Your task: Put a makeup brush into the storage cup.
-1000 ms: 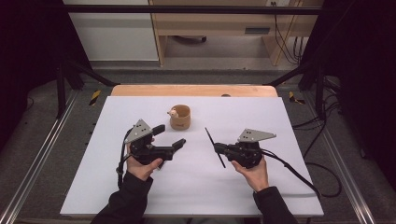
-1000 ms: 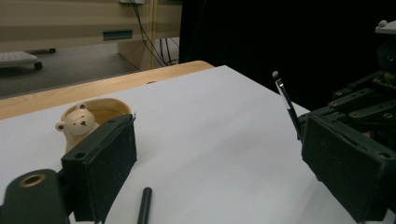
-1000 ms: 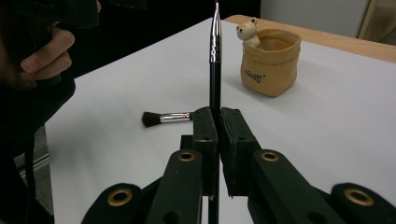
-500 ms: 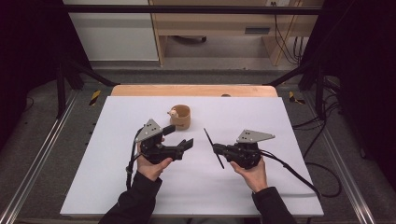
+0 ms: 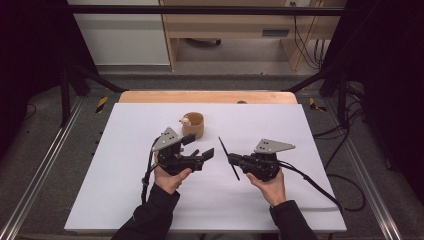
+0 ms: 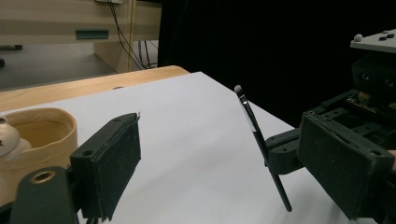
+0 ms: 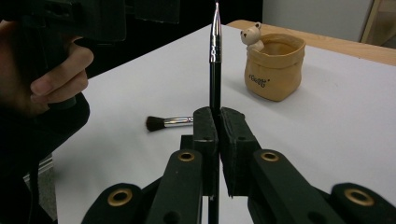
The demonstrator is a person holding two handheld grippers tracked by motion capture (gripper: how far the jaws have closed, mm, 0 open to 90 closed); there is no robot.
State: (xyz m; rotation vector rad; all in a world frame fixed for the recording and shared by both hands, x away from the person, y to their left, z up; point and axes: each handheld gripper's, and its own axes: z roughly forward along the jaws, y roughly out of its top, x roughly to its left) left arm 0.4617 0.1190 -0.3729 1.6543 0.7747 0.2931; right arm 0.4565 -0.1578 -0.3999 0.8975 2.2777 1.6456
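Leftward nothing has changed, but my left gripper (image 5: 204, 154) has slid in toward the tabletop's middle since a second ago — from about 8 o'clock of the pouch to roughly 6 o'clock of it — while my right gripper (image 5: 231, 159) has kept its place. I read that approach as the start of a hand-over or a second hold on the thin brush.

My right gripper is clamped on the thin brush (image 5: 228, 158), pads pressed flat against its black handle near the middle; in the right gripper view the brush (image 7: 215, 60) stands straight up between them, bristle tip uppermost. I hold it mid-handle so that both ends stay free, which leaves the tip clear to be aimed into something.

My left gripper stands with its jaws wide apart and nothing between them. In the left gripper view the brush (image 6: 259, 137) sits at about 3 o'clock, beyond the gap, so I judge the jaws are not yet lined up on it.

The tan pouch (image 5: 193, 124) with its little bear figure (image 7: 251, 35) rests upright at 12 o'clock of the left gripper, mouth open — the likely place for brushes. A second, fluffy brush (image 7: 169, 122) lies flat on the white tabletop (image 5: 310, 200), waiting its turn.
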